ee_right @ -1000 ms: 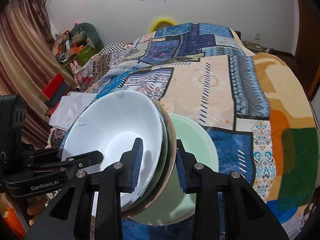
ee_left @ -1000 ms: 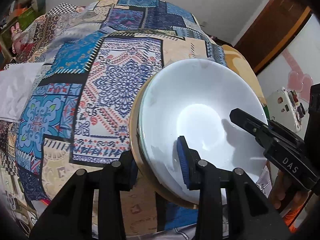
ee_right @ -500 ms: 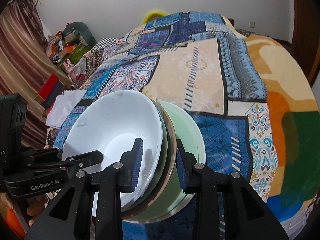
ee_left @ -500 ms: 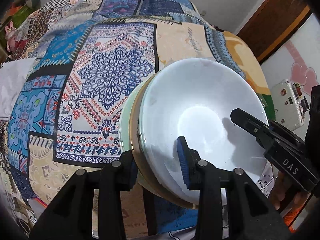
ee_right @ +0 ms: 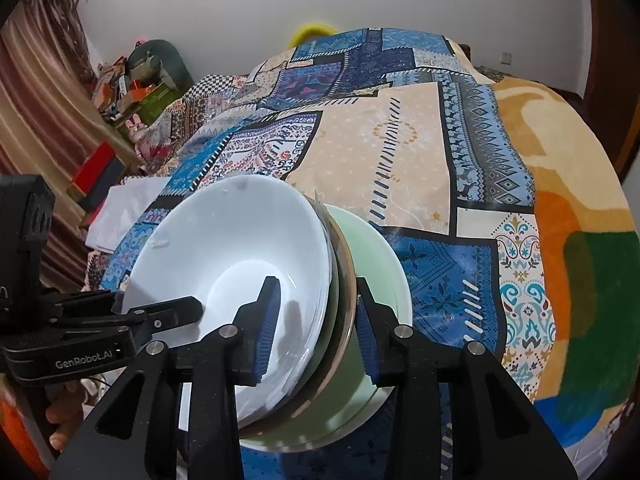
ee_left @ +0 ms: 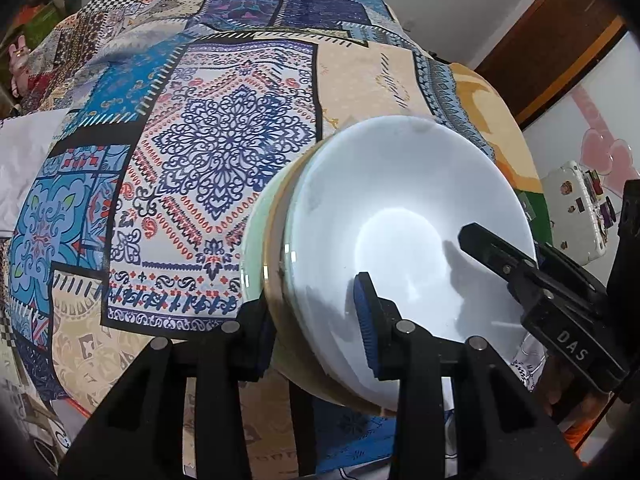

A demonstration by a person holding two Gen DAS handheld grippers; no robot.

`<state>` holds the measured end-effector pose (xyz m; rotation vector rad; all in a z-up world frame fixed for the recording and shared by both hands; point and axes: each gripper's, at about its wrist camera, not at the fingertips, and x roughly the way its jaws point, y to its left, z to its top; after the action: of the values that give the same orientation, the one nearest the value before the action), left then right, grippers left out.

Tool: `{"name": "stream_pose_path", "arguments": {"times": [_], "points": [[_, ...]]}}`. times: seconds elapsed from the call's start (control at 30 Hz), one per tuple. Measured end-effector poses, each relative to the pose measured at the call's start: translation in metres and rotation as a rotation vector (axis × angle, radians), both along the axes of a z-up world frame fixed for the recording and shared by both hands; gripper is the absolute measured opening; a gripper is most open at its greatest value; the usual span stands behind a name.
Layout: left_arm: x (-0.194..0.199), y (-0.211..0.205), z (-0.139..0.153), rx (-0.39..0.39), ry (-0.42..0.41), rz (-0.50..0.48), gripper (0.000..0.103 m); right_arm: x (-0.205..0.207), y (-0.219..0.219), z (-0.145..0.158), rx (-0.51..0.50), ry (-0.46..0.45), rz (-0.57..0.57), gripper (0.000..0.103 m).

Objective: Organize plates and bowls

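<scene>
Nearest the lens, the left gripper (ee_left: 316,328) was clamped across the near rim of a nested stack, one blue-padded finger inside the glossy white ceramic bowl (ee_left: 404,240) and the other outside; the right gripper (ee_right: 316,328) pinched the opposite rim the same way, so both held the stack between them. Under the white bowl sat a thin tan-rimmed plate (ee_right: 347,280), and beneath that the pale green round dish (ee_right: 380,264). Over the last second the green dish had gone from a sliver to a broad crescent under the stack, which looked now to be seated in it and not hovering above; whether it bore full weight could not be told. By that reading the stacking step was nearly done, with only the release left. Beyond the dishes the patchwork blue-and-cream bedspread (ee_left: 224,152) stretched away, with a folded white cloth (ee_right: 128,208) near its left edge.
</scene>
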<state>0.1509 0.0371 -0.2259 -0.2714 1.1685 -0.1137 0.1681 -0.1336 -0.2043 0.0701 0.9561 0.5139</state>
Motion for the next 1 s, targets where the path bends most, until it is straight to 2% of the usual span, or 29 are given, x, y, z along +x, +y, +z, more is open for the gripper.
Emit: {"name": "stream_pose_path", "arguments": {"times": [0.1, 0.33, 0.43, 0.7, 0.9, 1.0], "points": [[-0.005, 0.004, 0.004, 0.006, -0.007, 0.014, 0.040, -0.006, -0.001, 0.008, -0.005, -0.023, -0.002, 0.045], [-0.028, 0.006, 0.037, 0.020, -0.101, 0.022, 0.045, -0.025, -0.004, 0.039, 0.006, -0.106, 0.002, 0.047], [-0.045, 0.003, 0.065, 0.038, -0.187, 0.019, 0.046, -0.038, -0.007, 0.059, 0.019, -0.160, 0.004, 0.047], [-0.095, -0.006, 0.144, 0.036, -0.426, 0.001, 0.049, -0.085, -0.019, 0.119, 0.072, -0.352, -0.002, 0.059], [-0.141, -0.011, 0.190, 0.066, -0.610, 0.028, 0.061, -0.123, -0.027, 0.155, 0.117, -0.495, -0.006, 0.070], [-0.160, -0.013, 0.204, 0.078, -0.673, 0.036, 0.067, -0.137, -0.031, 0.166, 0.134, -0.552, -0.012, 0.074]]}}
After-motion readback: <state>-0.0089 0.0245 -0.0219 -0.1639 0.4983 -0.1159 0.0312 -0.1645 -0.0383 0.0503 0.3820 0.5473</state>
